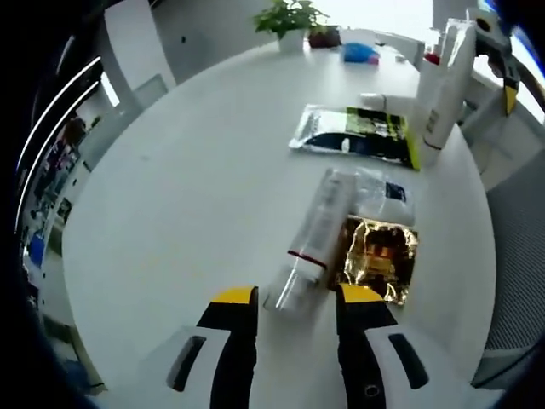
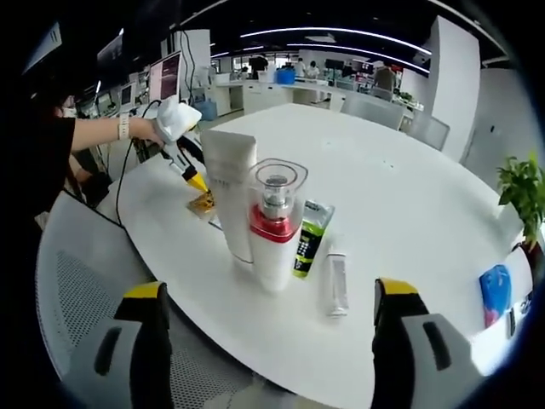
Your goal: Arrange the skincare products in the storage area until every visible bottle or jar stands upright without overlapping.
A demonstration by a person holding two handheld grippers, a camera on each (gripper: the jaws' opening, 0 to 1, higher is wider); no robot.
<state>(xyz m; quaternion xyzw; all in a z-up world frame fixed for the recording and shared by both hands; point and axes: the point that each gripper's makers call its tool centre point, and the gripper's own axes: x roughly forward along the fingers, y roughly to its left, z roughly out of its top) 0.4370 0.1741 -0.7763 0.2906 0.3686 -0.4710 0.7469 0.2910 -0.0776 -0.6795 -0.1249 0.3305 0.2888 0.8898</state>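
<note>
Two grippers, left gripper [image 1: 296, 300] and right gripper [image 2: 272, 302], had fingers spread; a clear tube [image 1: 313, 241] lay on the bench [image 1: 187, 196] between the left's fingers.

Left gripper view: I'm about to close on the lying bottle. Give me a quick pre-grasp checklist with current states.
1. left gripper jaws open: ok.
2. Clear bottle lies on its side, cap end between the jaw tips: ok for grasping, not ok for the goal.
3. Gold sachet beside the bottle, close to one jaw tip: cannot tell if it will be pinched.
4. White tube and red-collared pump bottle upright: ok.
5. Small tube lying flat on the table: not ok.
6. right gripper open, touching nothing: ok.
</note>
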